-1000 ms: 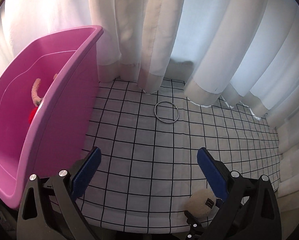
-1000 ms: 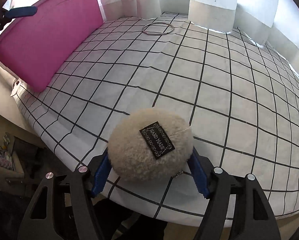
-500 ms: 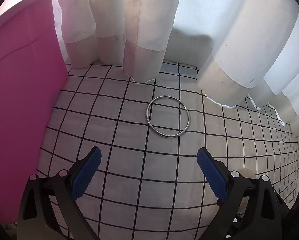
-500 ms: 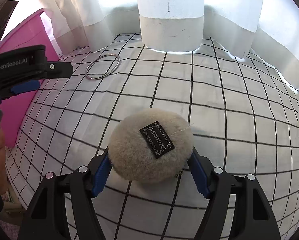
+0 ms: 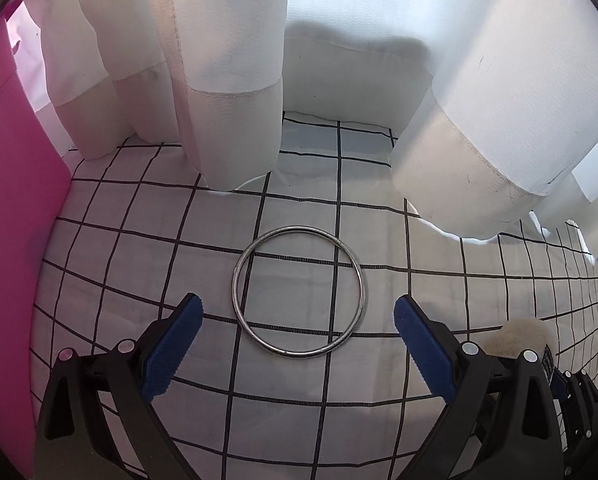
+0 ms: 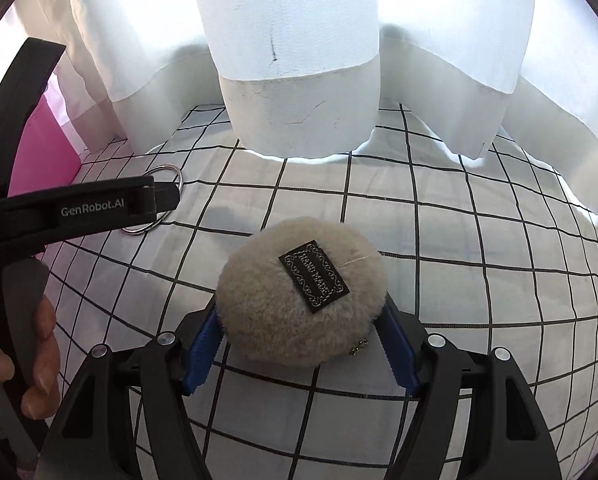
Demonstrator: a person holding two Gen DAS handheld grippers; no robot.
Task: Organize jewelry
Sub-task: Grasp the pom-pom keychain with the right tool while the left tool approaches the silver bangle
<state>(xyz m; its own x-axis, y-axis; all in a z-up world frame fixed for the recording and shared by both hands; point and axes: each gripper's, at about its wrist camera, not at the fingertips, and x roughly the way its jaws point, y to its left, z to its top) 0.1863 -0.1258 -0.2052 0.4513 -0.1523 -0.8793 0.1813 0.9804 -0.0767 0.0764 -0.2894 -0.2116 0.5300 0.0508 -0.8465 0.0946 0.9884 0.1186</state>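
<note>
A silver bangle ring [image 5: 299,292] lies flat on the checked tablecloth [image 5: 439,248]. My left gripper [image 5: 297,338] is open, its blue pads on either side of the ring's near edge, just above the cloth. The ring also shows in the right wrist view [image 6: 167,174], partly hidden behind the left gripper's finger. My right gripper [image 6: 301,344] is shut on a round beige fluffy pouch [image 6: 287,300] with a black "HAND MADE" label, held above the cloth. The pouch also shows at the lower right of the left wrist view [image 5: 519,338].
A pink plastic bin [image 5: 7,240] stands at the left edge of the table. White curtains [image 5: 227,72] hang down onto the cloth along the back. A hand [image 6: 39,356] holds the left gripper's handle.
My left gripper has moved forward past the pink bin to the ring, which now sits between its open pads. My right gripper has carried the pouch forward toward the curtains.
</note>
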